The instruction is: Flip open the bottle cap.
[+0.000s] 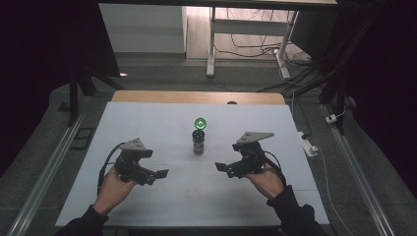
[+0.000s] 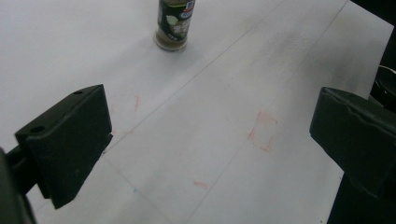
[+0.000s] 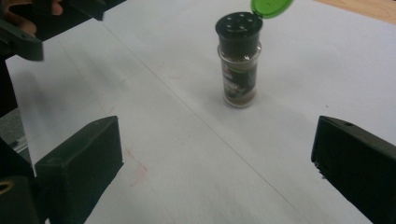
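Note:
A small spice jar stands upright in the middle of the white table sheet, its green flip lid open and tipped back. My left gripper hovers left of and nearer than the jar, jaws open with nothing between them. My right gripper hovers to the jar's right, also open and holding nothing. The left gripper view has the jar far off beyond my open left gripper. Beyond my open right gripper, the jar shows its black shaker top and green lid.
Faint red pen marks lie on the sheet. A wooden table edge runs along the far side. A power strip and cables lie on the floor to the right. The other hand's gripper appears at the top left of the right gripper view.

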The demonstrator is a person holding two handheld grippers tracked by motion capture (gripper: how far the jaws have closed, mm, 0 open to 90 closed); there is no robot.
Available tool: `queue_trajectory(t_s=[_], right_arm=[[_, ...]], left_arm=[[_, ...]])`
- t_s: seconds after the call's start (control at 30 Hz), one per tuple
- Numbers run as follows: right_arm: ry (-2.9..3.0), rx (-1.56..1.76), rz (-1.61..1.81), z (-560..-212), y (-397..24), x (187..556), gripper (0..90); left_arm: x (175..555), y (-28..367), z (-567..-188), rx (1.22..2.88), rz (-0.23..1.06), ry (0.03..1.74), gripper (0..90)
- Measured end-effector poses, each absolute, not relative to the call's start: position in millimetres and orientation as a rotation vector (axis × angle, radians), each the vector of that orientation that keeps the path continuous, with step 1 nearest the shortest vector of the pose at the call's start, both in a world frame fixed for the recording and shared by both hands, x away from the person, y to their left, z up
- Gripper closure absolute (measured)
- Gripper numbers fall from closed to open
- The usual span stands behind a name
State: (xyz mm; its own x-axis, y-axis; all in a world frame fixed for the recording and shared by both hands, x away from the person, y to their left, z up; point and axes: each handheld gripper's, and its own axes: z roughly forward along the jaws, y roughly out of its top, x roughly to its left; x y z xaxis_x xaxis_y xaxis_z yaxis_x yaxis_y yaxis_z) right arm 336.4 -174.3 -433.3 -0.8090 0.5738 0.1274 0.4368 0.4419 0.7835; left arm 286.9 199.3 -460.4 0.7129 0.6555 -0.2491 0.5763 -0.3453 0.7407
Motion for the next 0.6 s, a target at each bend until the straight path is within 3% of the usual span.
queue_trajectory(t_s=[0.6], right_arm=[[2.382, 1.041, 1.279, -440.5, -243.7, 302.3, 0.0]], left_arm=[[231.1, 262.3, -469.1, 1.932, 0.191, 1.071, 0.0]])
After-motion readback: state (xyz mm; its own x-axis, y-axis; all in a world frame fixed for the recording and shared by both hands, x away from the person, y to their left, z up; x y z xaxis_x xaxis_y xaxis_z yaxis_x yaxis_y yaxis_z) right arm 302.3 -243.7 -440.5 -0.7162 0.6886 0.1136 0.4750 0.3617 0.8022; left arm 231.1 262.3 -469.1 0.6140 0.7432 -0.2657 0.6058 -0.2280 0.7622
